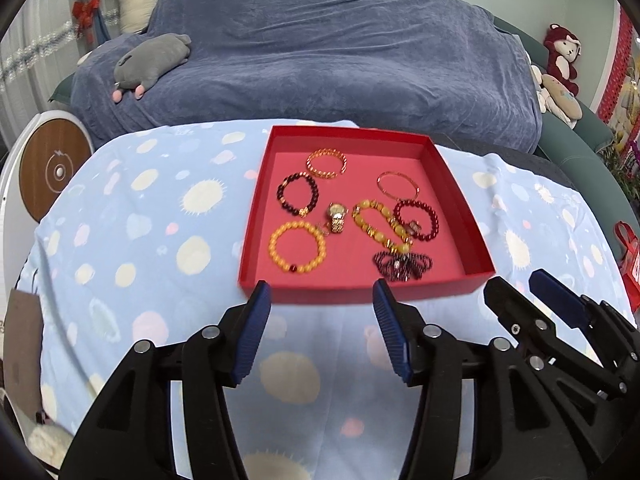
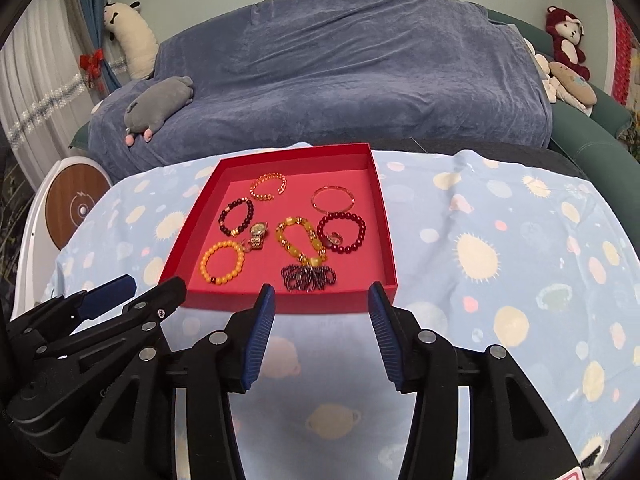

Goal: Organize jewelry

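A shallow red tray lies on a pale blue spotted cloth. Inside it lie several pieces: a gold chain bracelet, a dark bead bracelet, a gold watch, an orange bead bracelet, a yellow bracelet, a thin bangle, a red bead bracelet and a black beaded piece. My left gripper hovers open just short of the tray's near wall, holding nothing. Beside it on the right, my right gripper is open and empty too.
Behind the table stands a sofa under a blue cover with a grey plush toy on it. A round wooden-topped white unit sits at the left. Plush toys and a red bag are at the right.
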A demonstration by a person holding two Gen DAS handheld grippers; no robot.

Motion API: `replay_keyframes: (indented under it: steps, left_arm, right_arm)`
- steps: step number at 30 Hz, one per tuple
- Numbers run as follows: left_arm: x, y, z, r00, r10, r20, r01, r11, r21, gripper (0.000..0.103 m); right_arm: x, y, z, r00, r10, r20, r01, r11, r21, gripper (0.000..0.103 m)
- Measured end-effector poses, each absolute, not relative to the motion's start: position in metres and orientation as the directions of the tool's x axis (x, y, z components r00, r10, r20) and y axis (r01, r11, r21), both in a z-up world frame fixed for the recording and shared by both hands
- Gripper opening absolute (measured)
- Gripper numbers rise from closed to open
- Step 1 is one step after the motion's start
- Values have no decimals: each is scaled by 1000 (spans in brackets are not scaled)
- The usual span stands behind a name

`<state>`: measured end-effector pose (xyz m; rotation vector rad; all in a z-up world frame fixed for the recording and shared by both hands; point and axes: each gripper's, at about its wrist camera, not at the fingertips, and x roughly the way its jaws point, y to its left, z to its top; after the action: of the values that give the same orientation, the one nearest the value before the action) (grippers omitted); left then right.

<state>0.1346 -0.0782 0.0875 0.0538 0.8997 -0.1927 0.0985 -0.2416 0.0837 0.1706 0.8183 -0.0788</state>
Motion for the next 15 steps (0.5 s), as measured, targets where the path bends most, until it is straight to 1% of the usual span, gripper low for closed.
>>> replay_keyframes:
  steps: [1, 2, 3, 4, 5, 7, 9, 13, 15]
  left_arm:
    - [131, -76, 87, 607, -137, -783, 183, 983, -31, 58]
    - [127, -73, 87, 613, -128, -780, 171, 985, -26, 60]
    - [123, -71, 87, 618, -119, -777, 162, 987, -23, 65]
    - [120, -68, 87, 623, -109, -775, 151, 988, -19, 70]
    - [117, -65, 87, 627, -98, -773, 137, 990, -15, 74]
    - [113, -58, 88, 633, -83, -770, 112, 994, -16, 83]
    - [111, -54, 88, 637, -73, -768, 97, 995, -15, 88]
    - [108, -52, 85, 637, -49, -770, 92, 996, 13, 89]
    - [105, -50, 84, 637, -38, -770, 91, 995, 26, 89]
  right_arm:
    - [94, -241, 84, 680, -8, -734, 136, 984, 115, 48]
    - [92, -240, 84, 678, -10, -735, 137, 984, 113, 48]
    - [88, -240, 84, 676, -11, -737, 140, 984, 113, 51]
    - [86, -240, 83, 675, -12, -737, 144, 983, 115, 54]
    - [83, -242, 83, 675, -13, -737, 150, 981, 121, 56]
    - [78, -245, 82, 680, -4, -733, 158, 977, 142, 64]
    - [74, -246, 81, 683, 1, -730, 162, 975, 153, 68]
    - [68, -242, 77, 675, -13, -737, 163, 978, 133, 76]
    - [65, -238, 74, 674, -26, -738, 158, 981, 110, 79]
